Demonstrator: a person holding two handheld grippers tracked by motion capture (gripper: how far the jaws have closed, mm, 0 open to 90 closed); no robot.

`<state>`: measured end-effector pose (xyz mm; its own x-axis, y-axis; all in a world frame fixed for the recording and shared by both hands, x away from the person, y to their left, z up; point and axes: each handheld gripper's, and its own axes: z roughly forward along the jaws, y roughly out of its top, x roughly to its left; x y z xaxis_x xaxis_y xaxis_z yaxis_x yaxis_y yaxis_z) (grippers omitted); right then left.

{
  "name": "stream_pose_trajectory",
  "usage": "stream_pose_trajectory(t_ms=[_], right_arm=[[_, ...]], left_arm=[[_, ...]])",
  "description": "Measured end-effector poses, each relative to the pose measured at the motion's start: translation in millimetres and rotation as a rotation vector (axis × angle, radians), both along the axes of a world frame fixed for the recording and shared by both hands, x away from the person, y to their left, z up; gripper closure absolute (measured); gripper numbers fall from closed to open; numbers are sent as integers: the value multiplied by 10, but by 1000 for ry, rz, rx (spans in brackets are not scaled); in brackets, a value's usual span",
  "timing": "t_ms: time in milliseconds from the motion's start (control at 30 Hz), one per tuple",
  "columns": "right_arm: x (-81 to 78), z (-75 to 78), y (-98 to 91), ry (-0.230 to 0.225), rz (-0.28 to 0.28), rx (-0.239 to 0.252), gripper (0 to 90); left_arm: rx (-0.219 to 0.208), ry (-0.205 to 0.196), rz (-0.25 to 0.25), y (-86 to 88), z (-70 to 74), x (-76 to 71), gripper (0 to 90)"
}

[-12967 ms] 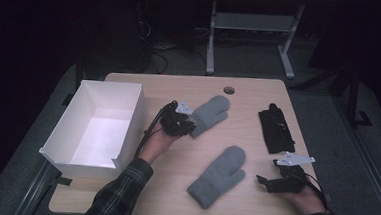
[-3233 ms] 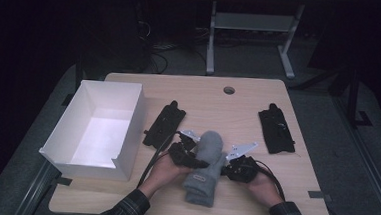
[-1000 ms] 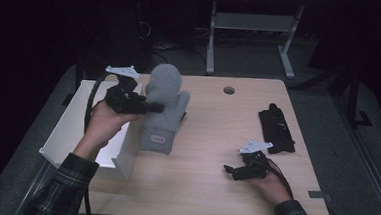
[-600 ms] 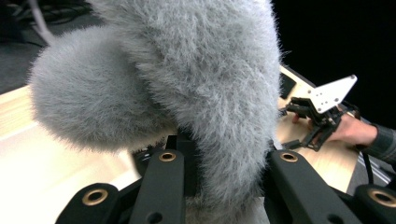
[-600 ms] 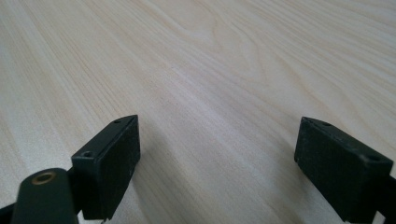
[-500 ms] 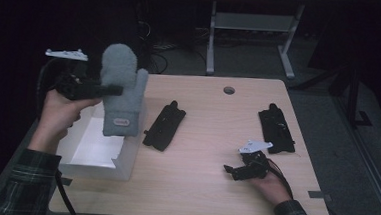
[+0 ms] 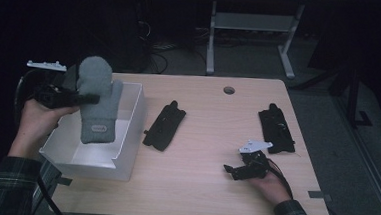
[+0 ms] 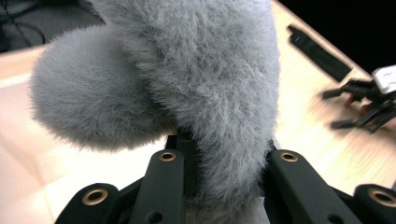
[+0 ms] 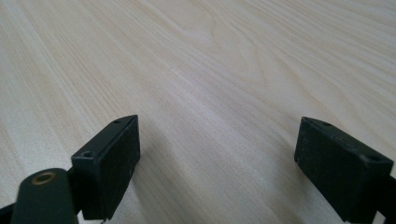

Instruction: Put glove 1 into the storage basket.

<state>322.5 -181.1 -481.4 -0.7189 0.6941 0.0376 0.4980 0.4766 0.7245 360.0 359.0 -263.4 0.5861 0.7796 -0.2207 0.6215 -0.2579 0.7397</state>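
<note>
A grey fuzzy mitten (image 7: 97,102) hangs cuff-down over the open white box (image 7: 133,118) at the table's left end. My left gripper (image 7: 91,99) is shut on its upper part, held level from the left by a hand. In the left gripper view the mitten (image 8: 196,74) bulges between the black fingers (image 8: 164,173) of the left gripper (image 8: 229,163). My right gripper (image 7: 230,170) rests on the table at the front right, open. In the right gripper view the right gripper (image 9: 217,158) has only bare wood between its pads (image 9: 114,158).
Two flat black gripper holders lie on the wooden table (image 7: 208,189), one (image 7: 165,126) just right of the box, the other (image 7: 276,128) near the right edge. A round cable hole (image 7: 229,90) sits at the back middle. Beyond the table stands a desk frame (image 7: 212,38).
My left gripper has carried the mitten leftward, from the box's right wall to over the inside of the box. The right gripper has stayed where it was.
</note>
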Motion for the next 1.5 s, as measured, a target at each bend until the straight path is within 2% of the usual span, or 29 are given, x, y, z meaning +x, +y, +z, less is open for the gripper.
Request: stream_pose_trajectory(t_ms=[33, 67, 100, 267, 333, 367, 433, 467, 500, 533, 667, 767, 867, 967, 1133, 1200, 1300, 1333, 1367, 1400, 1500], right_arm=[[1, 0, 0, 0, 0, 0, 142], [1, 0, 0, 0, -1, 0, 142], [1, 0, 0, 0, -1, 0, 142], [2, 0, 0, 0, -1, -1, 142], [3, 0, 1, -1, -2, -1, 142], [3, 0, 1, -1, -2, -1, 142], [3, 0, 1, 0, -2, -1, 142], [3, -1, 1, 0, -2, -1, 142], [3, -1, 1, -1, -2, -1, 142], [3, 0, 1, 0, -3, -1, 142], [3, -1, 1, 0, -2, -1, 142], [4, 0, 1, -1, -2, -2, 142], [4, 0, 1, -1, -2, -2, 142], [4, 0, 1, -1, -2, -2, 142], [4, 0, 1, -1, -2, -2, 142], [4, 0, 1, -1, -2, -2, 142], [4, 0, 1, 0, -2, -2, 142], [4, 0, 1, -1, -2, -2, 142], [4, 0, 1, -1, -2, -2, 142], [4, 0, 1, -1, -2, -2, 142], [4, 0, 2, -1, -2, -2, 142]], left_arm=[[3, 11, 1, 10, -58, 9, 735], [5, 33, 1, 26, -175, 29, 735], [5, 33, 1, 26, -175, 29, 735], [58, 105, -4, 16, -498, 104, 735], [73, 148, -7, 20, -673, 159, 734], [73, 148, -7, 20, -673, 159, 734], [68, 173, -8, 26, -790, 199, 734], [73, 198, -4, 27, -898, 236, 733], [73, 198, -4, 27, -898, 236, 733], [77, 219, -15, 16, -992, 275, 732], [105, 240, -20, -14, -1080, 329, 728], [110, 264, -29, -57, -1155, 394, 717], [143, 273, -25, -101, -1239, 453, 710], [194, 278, -16, -113, -1342, 514, 695], [188, 296, 15, -64, -1484, 566, 662], [185, 301, 22, -55, -1495, 571, 646], [189, 295, 45, -49, -1490, 576, 534], [201, 286, 45, -49, -1475, 574, 445], [198, 278, 53, -53, -1461, 570, 445], [200, 272, 73, -59, -1439, 565, 408], [220, 224, 125, -65, -1325, 549, 291]])
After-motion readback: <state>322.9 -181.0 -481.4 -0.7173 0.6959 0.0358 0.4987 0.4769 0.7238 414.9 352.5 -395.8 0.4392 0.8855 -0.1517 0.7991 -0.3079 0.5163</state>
